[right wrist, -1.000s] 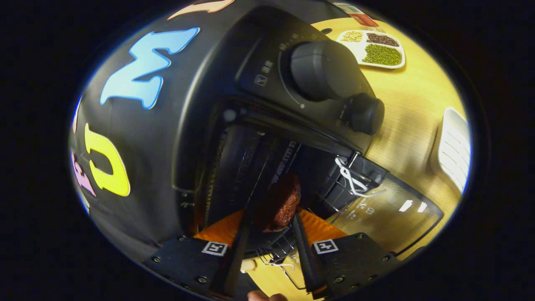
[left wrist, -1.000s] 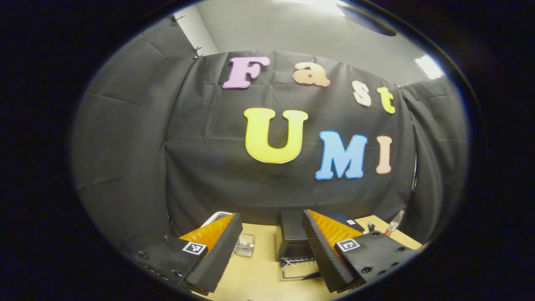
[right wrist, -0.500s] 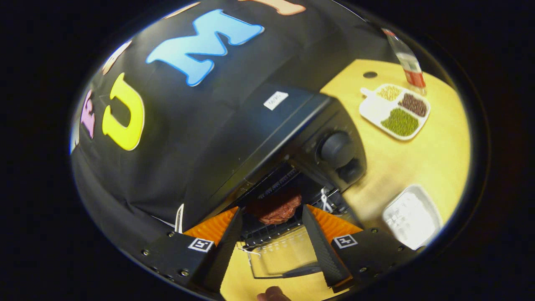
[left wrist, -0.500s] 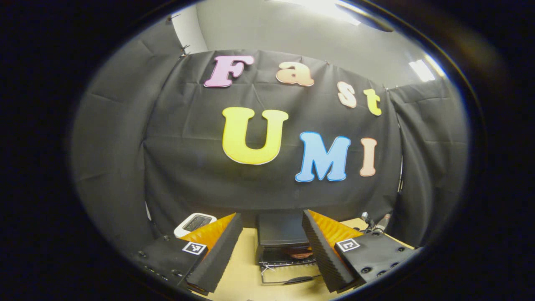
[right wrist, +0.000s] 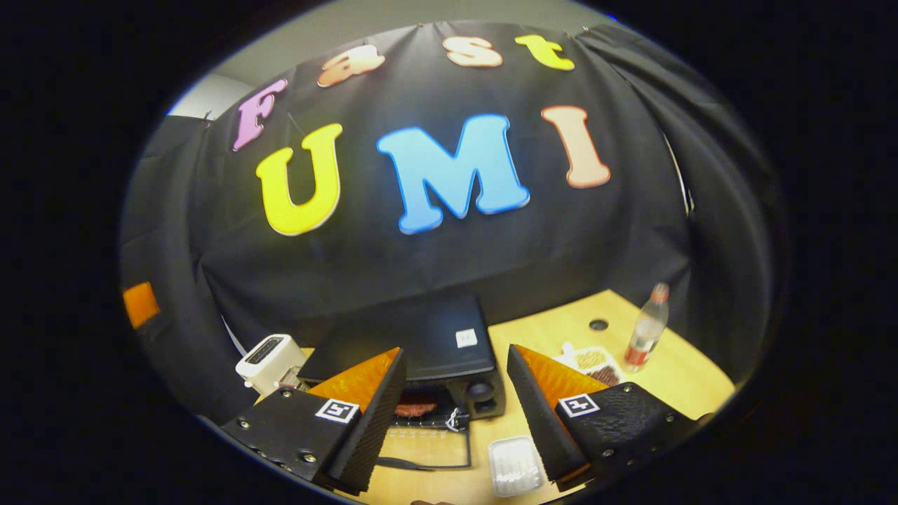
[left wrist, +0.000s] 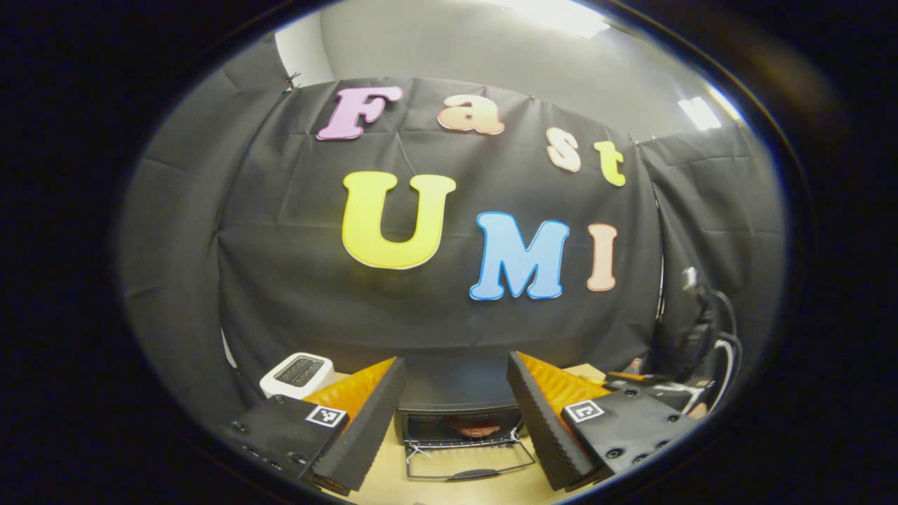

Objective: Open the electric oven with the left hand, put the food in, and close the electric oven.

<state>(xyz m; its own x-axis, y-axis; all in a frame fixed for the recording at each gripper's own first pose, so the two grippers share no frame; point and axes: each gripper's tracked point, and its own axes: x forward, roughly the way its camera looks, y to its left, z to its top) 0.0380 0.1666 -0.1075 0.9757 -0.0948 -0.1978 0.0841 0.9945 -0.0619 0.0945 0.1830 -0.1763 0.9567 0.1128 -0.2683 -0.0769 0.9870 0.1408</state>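
Observation:
The black electric oven (left wrist: 452, 403) stands on the wooden table with its glass door (left wrist: 470, 463) folded down flat. A reddish piece of food (left wrist: 477, 426) lies on the rack inside. My left gripper (left wrist: 452, 421) is open, held back from the oven, nothing between its fingers. In the right gripper view the oven (right wrist: 421, 351) sits lower centre, the food (right wrist: 415, 407) visible in its mouth and the door (right wrist: 428, 452) down. My right gripper (right wrist: 454, 421) is open and empty, well back from the oven.
A white toaster (left wrist: 296, 373) (right wrist: 266, 361) stands left of the oven. Right of it are a divided dish of beans (right wrist: 593, 361), a bottle (right wrist: 645, 333) and a white tray (right wrist: 515, 466). The other gripper and a hand (left wrist: 673, 396) show at the right.
My right gripper let go of the food on the oven rack, opened and pulled far back and up. The left gripper view shifted so the oven sits centred between its fingers.

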